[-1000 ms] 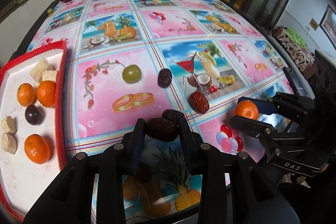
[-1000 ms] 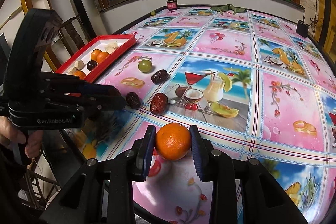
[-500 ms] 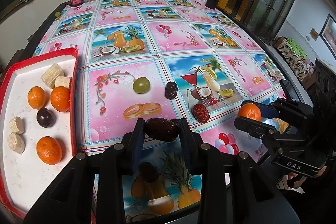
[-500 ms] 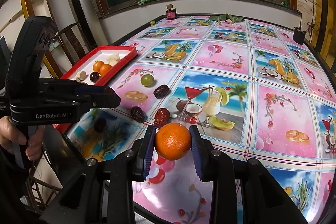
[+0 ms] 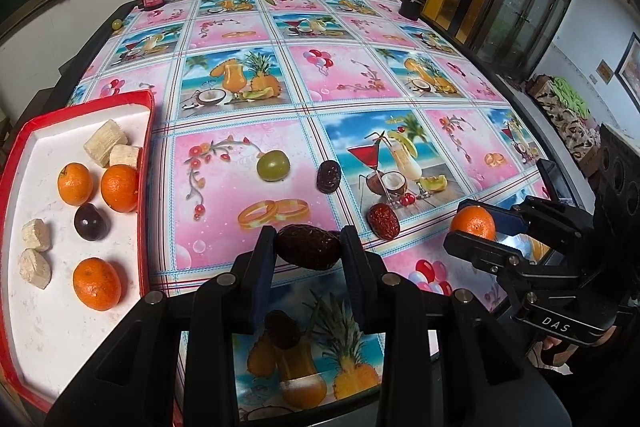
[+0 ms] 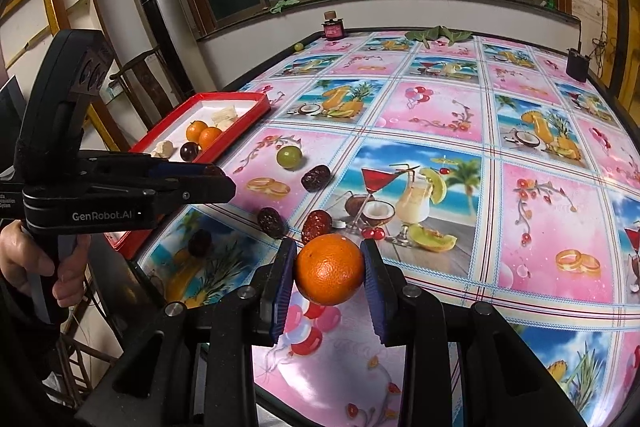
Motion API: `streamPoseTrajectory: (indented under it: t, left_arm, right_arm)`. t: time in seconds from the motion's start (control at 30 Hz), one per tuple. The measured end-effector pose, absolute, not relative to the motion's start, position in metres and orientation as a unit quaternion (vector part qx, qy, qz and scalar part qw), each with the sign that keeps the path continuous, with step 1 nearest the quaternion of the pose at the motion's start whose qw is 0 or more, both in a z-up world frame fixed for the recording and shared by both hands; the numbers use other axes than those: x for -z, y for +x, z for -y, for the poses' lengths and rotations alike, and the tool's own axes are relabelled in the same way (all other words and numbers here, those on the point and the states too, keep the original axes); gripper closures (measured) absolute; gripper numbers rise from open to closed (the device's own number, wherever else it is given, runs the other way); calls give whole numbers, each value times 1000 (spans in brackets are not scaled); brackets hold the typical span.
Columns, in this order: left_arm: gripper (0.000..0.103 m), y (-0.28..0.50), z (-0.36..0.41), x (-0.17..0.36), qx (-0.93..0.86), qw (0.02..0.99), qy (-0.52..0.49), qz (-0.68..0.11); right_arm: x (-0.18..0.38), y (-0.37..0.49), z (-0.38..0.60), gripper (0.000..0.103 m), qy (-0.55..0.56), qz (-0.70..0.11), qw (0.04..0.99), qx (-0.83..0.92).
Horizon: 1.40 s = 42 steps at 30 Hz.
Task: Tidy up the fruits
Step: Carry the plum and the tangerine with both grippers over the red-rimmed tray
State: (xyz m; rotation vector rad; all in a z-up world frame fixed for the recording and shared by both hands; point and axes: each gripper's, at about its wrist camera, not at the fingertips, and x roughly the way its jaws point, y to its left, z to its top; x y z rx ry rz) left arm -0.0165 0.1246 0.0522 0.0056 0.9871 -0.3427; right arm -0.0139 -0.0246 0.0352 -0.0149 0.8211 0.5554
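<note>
Grippers unchanged, left gripper still clamping date, right gripper still clamping orange.

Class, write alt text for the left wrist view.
The left gripper grips a dark date above a fruit-print tablecloth. A red tray on the left holds oranges; the right gripper holds another orange.

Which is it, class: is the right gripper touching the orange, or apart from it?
Touching. The right wrist view shows the right gripper with both blue pads pressed against the sides of the orange, which hangs between them above the table.
</note>
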Motion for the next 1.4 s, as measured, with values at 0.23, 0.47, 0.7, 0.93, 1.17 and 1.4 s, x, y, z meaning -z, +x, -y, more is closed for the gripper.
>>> streamPoseTrajectory:
  t: [0.23, 0.47, 0.7, 0.93, 1.17, 1.4]
  left_arm:
    - [73, -16, -127, -53, 162, 868, -1, -469]
    - [73, -20, -142, -54, 159, 872, -14, -462]
    - [73, -28, -165, -59, 139, 880, -23, -453]
    - [73, -49, -220, -70, 86, 892, -48, -440]
    - [73, -64, -281, -64, 21, 891, -72, -448]
    - [73, -63, -307, -47, -6, 882, -78, -466]
  right_arm:
    - [-36, -15, 25, 70, -8, -393, 880, -266]
    - [-39, -16, 18, 70, -16, -393, 880, -266]
    - [-46, -22, 7, 70, -19, -387, 880, -274]
    - [-47, -22, -10, 70, -23, -391, 871, -297]
    - [-48, -17, -35, 70, -24, -396, 858, -327]
    - [-51, -18, -77, 70, -31, -397, 838, -373]
